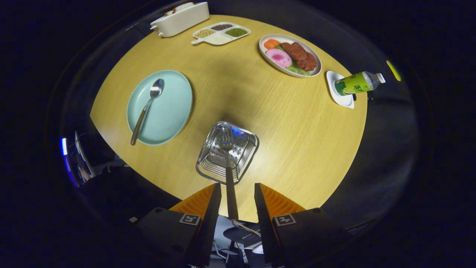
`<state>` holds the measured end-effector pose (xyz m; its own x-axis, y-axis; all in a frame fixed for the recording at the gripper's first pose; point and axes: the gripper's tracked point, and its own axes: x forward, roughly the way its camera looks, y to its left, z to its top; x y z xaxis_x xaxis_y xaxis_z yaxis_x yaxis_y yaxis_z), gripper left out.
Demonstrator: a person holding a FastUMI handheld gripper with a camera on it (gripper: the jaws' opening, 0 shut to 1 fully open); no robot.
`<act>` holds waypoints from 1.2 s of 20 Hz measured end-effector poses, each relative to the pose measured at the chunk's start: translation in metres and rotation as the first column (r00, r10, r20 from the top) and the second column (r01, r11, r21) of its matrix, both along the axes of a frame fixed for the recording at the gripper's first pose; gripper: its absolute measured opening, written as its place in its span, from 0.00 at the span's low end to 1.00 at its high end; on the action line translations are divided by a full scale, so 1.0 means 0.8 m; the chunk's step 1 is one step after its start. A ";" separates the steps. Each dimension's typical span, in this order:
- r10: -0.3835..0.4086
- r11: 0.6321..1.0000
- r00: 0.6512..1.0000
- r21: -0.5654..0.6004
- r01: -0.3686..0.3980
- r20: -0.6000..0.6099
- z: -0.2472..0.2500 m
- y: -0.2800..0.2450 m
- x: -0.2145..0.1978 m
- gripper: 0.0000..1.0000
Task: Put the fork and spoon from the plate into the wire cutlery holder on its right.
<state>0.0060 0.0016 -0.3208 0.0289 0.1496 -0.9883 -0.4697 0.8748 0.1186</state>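
Fingers (236, 203) hang apart above the desk (290, 134), not pressing the fork (229, 175) standing head-down in the wire cutlery holder (227, 152). Left beyond, the spoon (147, 108) lies lengthwise on the plate (171, 108).

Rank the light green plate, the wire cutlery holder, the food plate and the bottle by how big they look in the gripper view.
1. light green plate, largest.
2. wire cutlery holder and food plate: look alike; the holder sits just ahead of the fingers, so nearness inflates it.
3. bottle, smallest.

The gripper is open around the fork handle.
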 end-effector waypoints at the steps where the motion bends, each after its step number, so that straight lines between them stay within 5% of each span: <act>1: -0.035 0.999 0.998 0.041 0.033 0.054 0.012 0.007 0.005 0.57; 5: -0.166 0.970 0.954 0.215 0.112 0.250 0.071 0.055 0.015 0.59; 9: -0.240 0.925 0.929 0.357 0.130 0.283 0.102 0.137 -0.003 0.58; 14: -0.194 0.906 0.952 0.416 0.081 0.236 0.071 0.241 -0.050 0.57; 24: -0.157 0.950 0.975 0.295 0.105 0.156 -0.063 0.327 -0.059 0.57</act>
